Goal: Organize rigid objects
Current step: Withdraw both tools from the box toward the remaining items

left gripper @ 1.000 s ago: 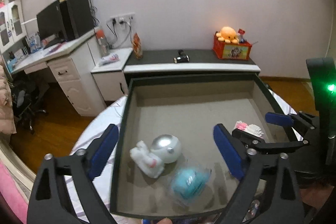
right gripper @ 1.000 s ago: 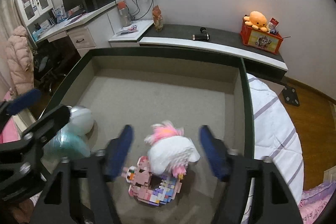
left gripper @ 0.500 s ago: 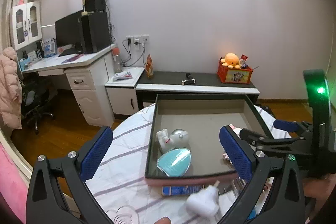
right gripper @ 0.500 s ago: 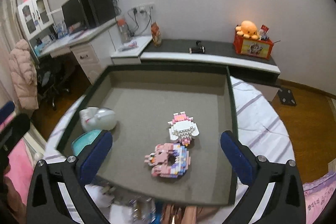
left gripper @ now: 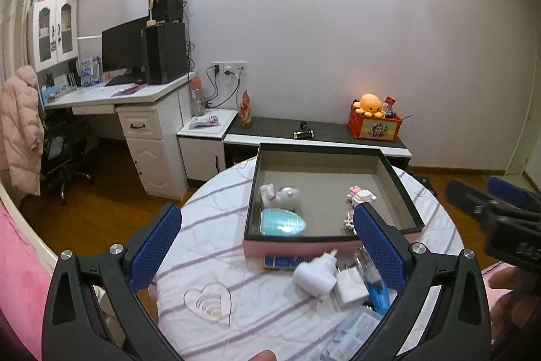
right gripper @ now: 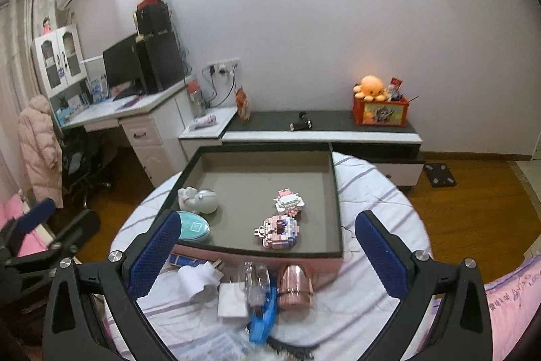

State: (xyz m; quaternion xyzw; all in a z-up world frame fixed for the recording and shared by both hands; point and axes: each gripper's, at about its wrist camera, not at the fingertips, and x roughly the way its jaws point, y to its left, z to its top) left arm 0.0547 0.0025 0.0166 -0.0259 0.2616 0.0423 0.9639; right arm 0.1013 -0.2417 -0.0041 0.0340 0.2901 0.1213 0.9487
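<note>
A pink-sided tray [right gripper: 216,254] with a dark rim and grey floor sits on the round striped table [right gripper: 372,192]. It holds a white astronaut figure [right gripper: 199,200], a teal egg-shaped case [right gripper: 192,227] and two pink brick figures [right gripper: 279,227] [right gripper: 289,201]. In front of the tray lie a white plug [right gripper: 196,279], a white charger [right gripper: 231,298], a clear bottle [right gripper: 255,281], a blue item [right gripper: 262,318] and a copper cup [right gripper: 294,286]. My right gripper [right gripper: 267,249] and left gripper [left gripper: 267,246] are open and empty, held back above the table's near side.
The tray [left gripper: 402,188] also shows in the left wrist view, with the other gripper [left gripper: 497,219] at its right. A clear heart-shaped piece [left gripper: 208,301] lies on the tablecloth. A desk [right gripper: 135,110] and a low cabinet [right gripper: 321,131] stand behind.
Both grippers have pulled back and up out of the tray. The right gripper let go of the white-and-pink brick figure, which now lies in the tray. The items in front of the tray have come into view.
</note>
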